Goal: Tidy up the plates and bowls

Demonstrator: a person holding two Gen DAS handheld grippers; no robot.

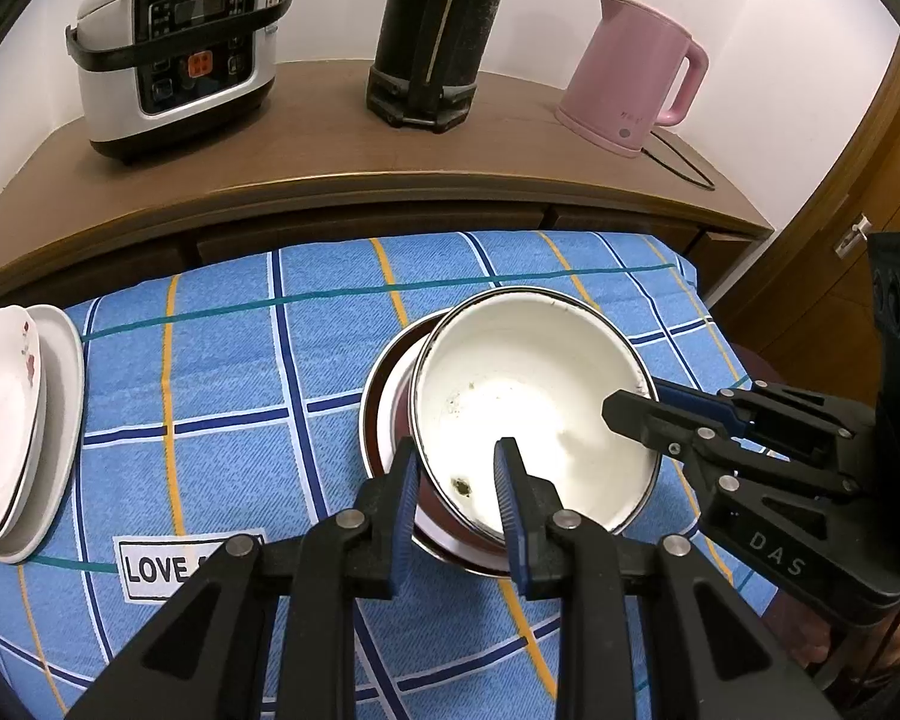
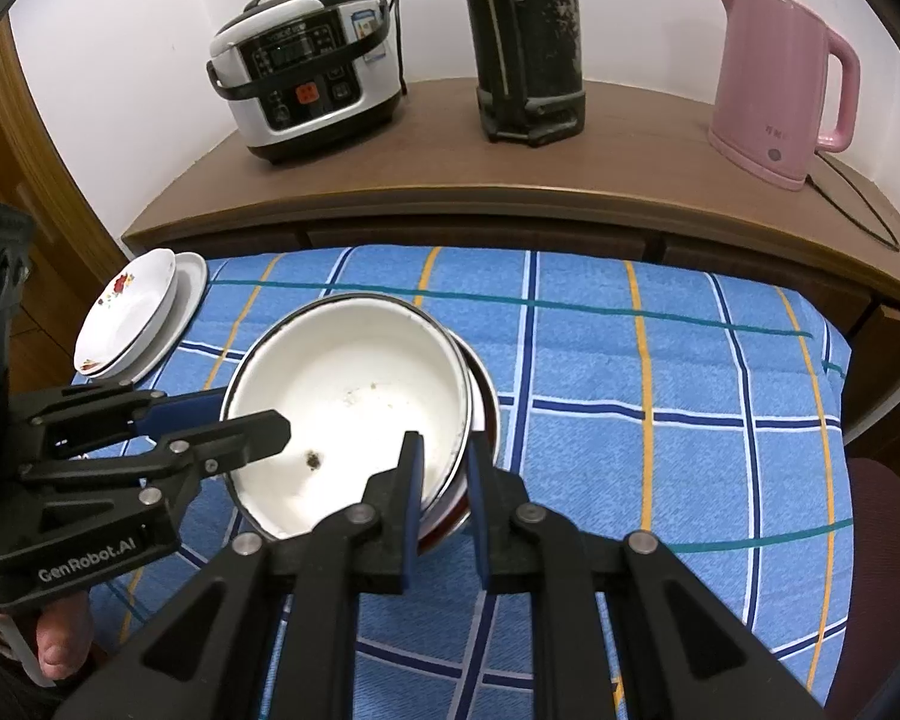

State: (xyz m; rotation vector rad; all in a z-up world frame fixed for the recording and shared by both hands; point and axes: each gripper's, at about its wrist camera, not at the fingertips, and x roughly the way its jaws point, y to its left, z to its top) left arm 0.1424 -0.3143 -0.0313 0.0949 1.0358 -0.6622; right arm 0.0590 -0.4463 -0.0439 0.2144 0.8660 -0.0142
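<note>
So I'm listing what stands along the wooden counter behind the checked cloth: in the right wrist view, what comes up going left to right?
Rice cooker → tall black flask → pink kettle, with its cord trailing off to the right.

My left claw and my right claw each pinched a side of the white enamel bowl's rim, so the middle of the blue checked cloth was taken up by it and the red-brown bowl under it. To the right of the bowls the cloth lay bare and open. On the left edge a stack of white oval plates blocked the way. Behind, the brown wooden counter carried a white rice cooker, a tall black flask and a pink kettle.
</note>
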